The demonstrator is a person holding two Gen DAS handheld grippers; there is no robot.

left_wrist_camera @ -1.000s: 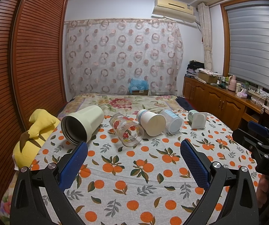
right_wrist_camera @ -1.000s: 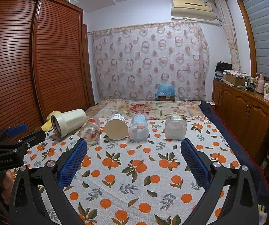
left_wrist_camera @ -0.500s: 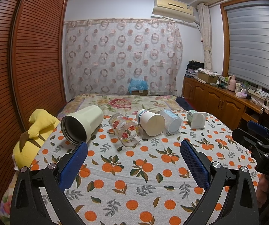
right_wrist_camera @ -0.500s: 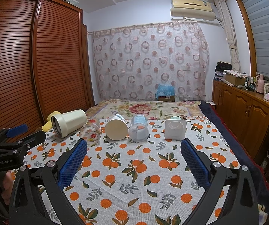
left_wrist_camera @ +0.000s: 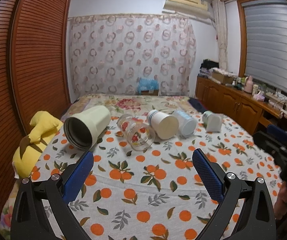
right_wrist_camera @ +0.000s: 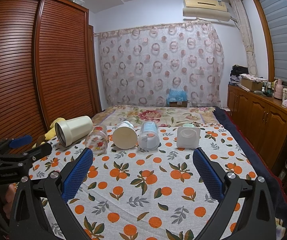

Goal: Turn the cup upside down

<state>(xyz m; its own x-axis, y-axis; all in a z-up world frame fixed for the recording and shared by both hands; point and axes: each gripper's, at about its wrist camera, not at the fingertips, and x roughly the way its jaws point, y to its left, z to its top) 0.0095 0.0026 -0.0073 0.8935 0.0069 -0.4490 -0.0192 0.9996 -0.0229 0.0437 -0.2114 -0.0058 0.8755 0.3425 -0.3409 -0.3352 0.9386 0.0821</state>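
Five cups lie on their sides in a row across the orange-print cloth (right_wrist_camera: 143,180): a big cream cup (left_wrist_camera: 87,128), a printed glass (left_wrist_camera: 136,133), a paper cup (left_wrist_camera: 164,125), a clear plastic cup (left_wrist_camera: 185,123), and a squarish white one (right_wrist_camera: 188,137), seemingly green behind. Left gripper (left_wrist_camera: 143,161) and right gripper (right_wrist_camera: 143,161) both hang wide apart, holding nothing.

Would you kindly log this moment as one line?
left gripper: open, empty | right gripper: open, empty | five cups on their sides on bedspread | none flipped yet

Orange-fruit print cloth (left_wrist_camera: 143,180), cream cup (left_wrist_camera: 87,127), yellow cushion (left_wrist_camera: 35,140)
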